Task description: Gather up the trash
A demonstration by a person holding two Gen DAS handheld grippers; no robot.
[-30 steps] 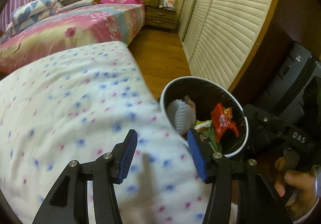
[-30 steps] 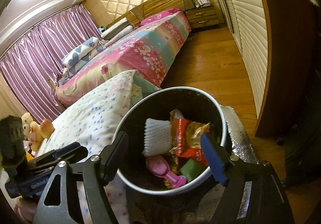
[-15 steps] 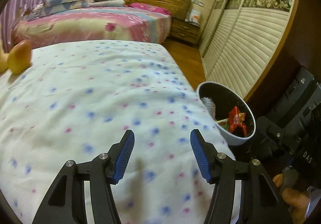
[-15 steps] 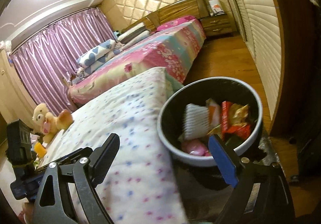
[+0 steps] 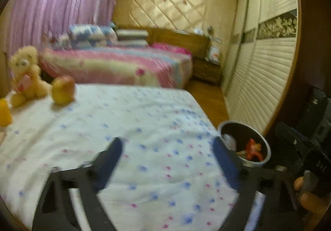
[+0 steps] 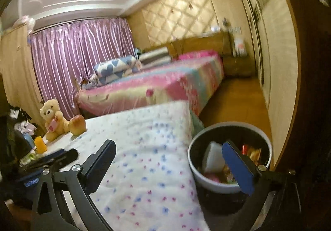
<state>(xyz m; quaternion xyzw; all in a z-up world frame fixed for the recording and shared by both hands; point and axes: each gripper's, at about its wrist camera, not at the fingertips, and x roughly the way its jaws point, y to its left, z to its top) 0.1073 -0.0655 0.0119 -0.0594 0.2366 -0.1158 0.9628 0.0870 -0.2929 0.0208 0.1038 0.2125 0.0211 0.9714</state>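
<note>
Bedroom: purple curtains, quilted wall panel, louvred wardrobe doors, wood floor.
Near bed under white dotted cover; striped pink bed beyond.
Teddy bear and yellow cup at far left edge.
Trash bin on floor beside near bed, wrappers and white item inside.
Left gripper spread wide over cover, jaws just opened, nothing between.
Right gripper likewise spread, just opened, empty, blue pad before bin.

Upright trash bin holds wrappers beside bed
</note>
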